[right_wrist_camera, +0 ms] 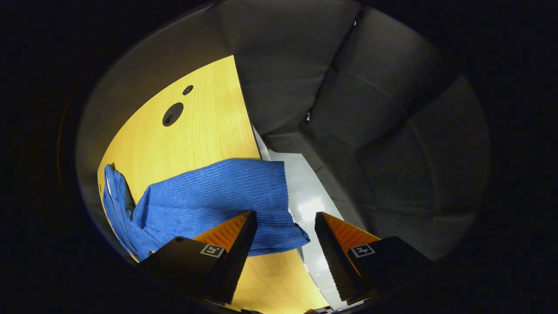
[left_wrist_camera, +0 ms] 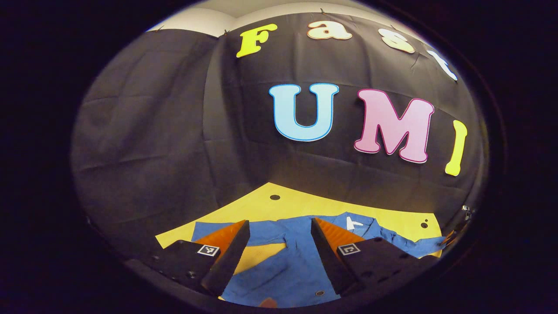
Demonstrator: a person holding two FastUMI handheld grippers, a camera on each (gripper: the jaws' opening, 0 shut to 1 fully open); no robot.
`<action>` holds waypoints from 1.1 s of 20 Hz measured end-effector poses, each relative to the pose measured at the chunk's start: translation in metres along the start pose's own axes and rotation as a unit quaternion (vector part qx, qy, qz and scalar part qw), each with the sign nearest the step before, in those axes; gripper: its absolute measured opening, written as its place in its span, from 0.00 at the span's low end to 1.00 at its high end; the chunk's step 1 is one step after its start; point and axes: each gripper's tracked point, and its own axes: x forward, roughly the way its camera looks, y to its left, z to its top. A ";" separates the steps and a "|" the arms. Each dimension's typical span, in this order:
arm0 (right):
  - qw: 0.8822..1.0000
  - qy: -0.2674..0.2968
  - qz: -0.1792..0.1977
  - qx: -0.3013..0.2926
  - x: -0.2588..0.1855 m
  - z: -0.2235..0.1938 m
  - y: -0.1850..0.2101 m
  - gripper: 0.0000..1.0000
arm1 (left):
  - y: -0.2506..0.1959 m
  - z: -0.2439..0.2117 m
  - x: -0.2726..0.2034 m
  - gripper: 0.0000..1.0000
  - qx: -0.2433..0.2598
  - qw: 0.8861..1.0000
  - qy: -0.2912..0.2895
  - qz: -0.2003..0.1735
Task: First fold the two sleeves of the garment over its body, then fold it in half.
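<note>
Yellow wooden surface (left_wrist_camera: pixel 270 209) carries the blue garment (left_wrist_camera: pixel 287 261), spread flat with its collar toward the black cloth wall (left_wrist_camera: pixel 174 131). One sleeve (right_wrist_camera: pixel 226 196) reaches the surface edge and overhangs it slightly. The left hand-held gripper (left_wrist_camera: pixel 280 255) hovers above the body, fingers spread and holding nothing. The right hand-held gripper (right_wrist_camera: pixel 285 255) is likewise spread, poised just beside the sleeve cuff, probably to pinch it for the first fold. No containers are present.
</note>
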 end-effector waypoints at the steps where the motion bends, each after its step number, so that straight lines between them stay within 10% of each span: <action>1: 1.000 0.001 0.010 0.001 0.000 0.000 0.003 0.82 | -0.003 -0.001 0.001 0.81 0.001 1.000 0.003 -0.002; 4: 1.000 0.002 0.022 0.004 0.001 -0.002 0.010 0.45 | -0.007 -0.007 0.002 0.81 0.002 1.000 0.009 -0.008; 5: 1.000 -0.005 0.010 -0.014 0.001 0.001 0.006 0.48 | -0.007 -0.007 0.002 0.81 0.003 1.000 0.008 -0.008; 7: 0.999 -0.020 0.010 -0.024 -0.001 0.005 0.010 0.00 | -0.007 -0.006 0.000 0.81 0.005 1.000 0.004 -0.010; 14: 0.993 -0.085 0.021 -0.078 -0.051 0.022 0.051 0.05 | 0.005 -0.004 -0.006 0.81 0.006 1.000 -0.002 -0.020; 22: 0.977 -0.160 0.129 -0.065 -0.178 0.018 0.190 0.05 | 0.049 -0.015 -0.013 0.81 -0.002 0.999 -0.008 -0.040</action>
